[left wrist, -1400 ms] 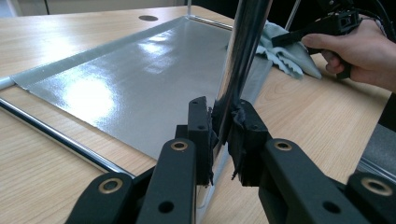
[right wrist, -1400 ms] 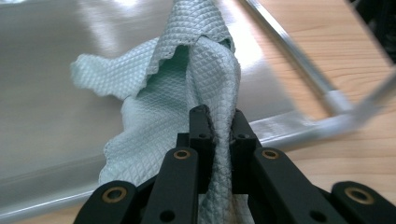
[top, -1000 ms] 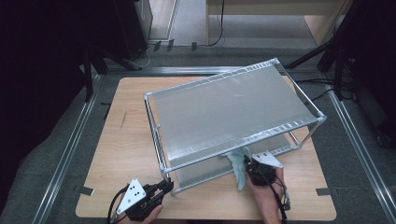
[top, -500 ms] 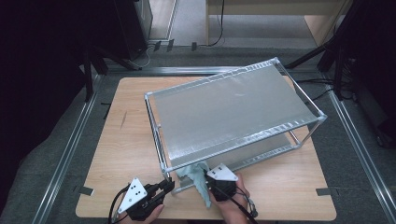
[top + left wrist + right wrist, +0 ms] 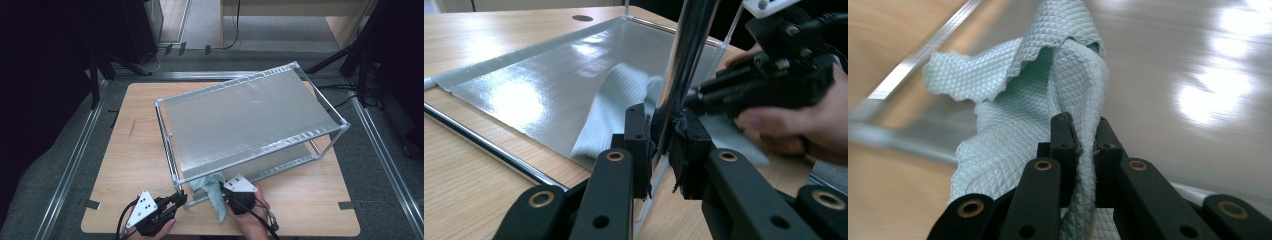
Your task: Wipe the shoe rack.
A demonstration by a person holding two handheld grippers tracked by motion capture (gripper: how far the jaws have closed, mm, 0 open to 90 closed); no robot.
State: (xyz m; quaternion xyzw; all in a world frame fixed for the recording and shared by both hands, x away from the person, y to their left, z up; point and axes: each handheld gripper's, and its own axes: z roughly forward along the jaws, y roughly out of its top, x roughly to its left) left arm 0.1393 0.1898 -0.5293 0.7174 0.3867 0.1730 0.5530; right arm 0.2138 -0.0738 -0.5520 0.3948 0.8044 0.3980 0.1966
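Jaws clamped: left gripper [image 5: 663,145] on rack post [image 5: 684,65]; right gripper [image 5: 1083,142] pinching cloth [image 5: 1048,90].

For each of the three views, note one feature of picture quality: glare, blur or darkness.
High view: dark surroundings frame a well-lit table. Left gripper view: ceiling light glares off the silver shelf, and the near post is soft. Right gripper view: the cloth is sharp, but the shelf behind it is smeared and glary.
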